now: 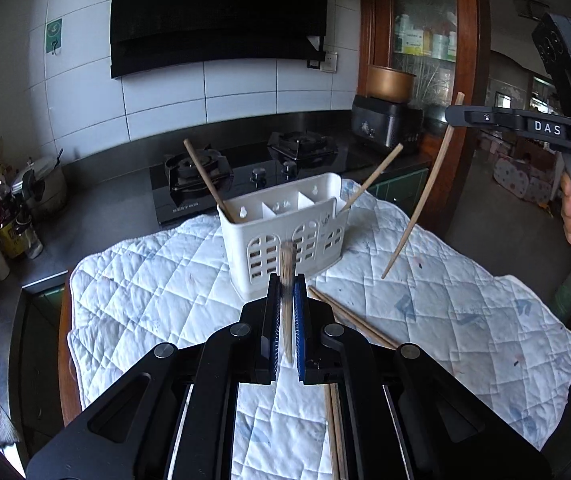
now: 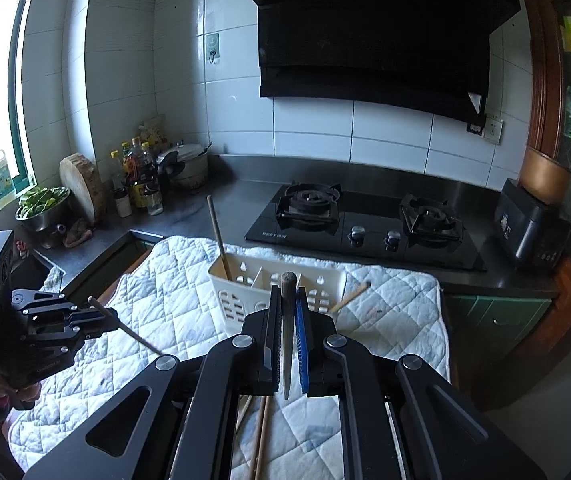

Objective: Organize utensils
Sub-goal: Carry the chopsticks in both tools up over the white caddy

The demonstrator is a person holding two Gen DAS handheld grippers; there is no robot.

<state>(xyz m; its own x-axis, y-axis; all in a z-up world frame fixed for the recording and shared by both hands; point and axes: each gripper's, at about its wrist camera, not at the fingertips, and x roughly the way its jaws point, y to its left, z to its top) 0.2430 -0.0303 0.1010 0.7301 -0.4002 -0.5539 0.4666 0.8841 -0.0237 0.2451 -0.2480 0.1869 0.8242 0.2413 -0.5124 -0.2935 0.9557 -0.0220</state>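
A white slotted utensil caddy (image 1: 285, 236) (image 2: 237, 300) stands on a white quilted cloth (image 1: 145, 280). One wooden chopstick (image 1: 205, 178) (image 2: 217, 236) leans in its left compartment and another (image 1: 373, 178) (image 2: 351, 292) in its right. My left gripper (image 1: 285, 282) (image 2: 111, 314) is shut on a chopstick (image 1: 287, 320) (image 2: 133, 334), held in front of the caddy. My right gripper (image 2: 287, 292) (image 1: 451, 114) is shut on another chopstick (image 2: 286, 340) (image 1: 421, 200), up in the air to the right of the caddy. Loose chopsticks (image 1: 349, 320) (image 2: 261, 432) lie on the cloth near me.
Behind the caddy is a black gas hob (image 2: 361, 220) under a dark range hood (image 2: 373, 40). A black cooker (image 2: 529, 228) sits at the right. Bottles (image 2: 141, 176), a pot (image 2: 189, 164) and a bowl of greens (image 2: 41, 204) crowd the left counter.
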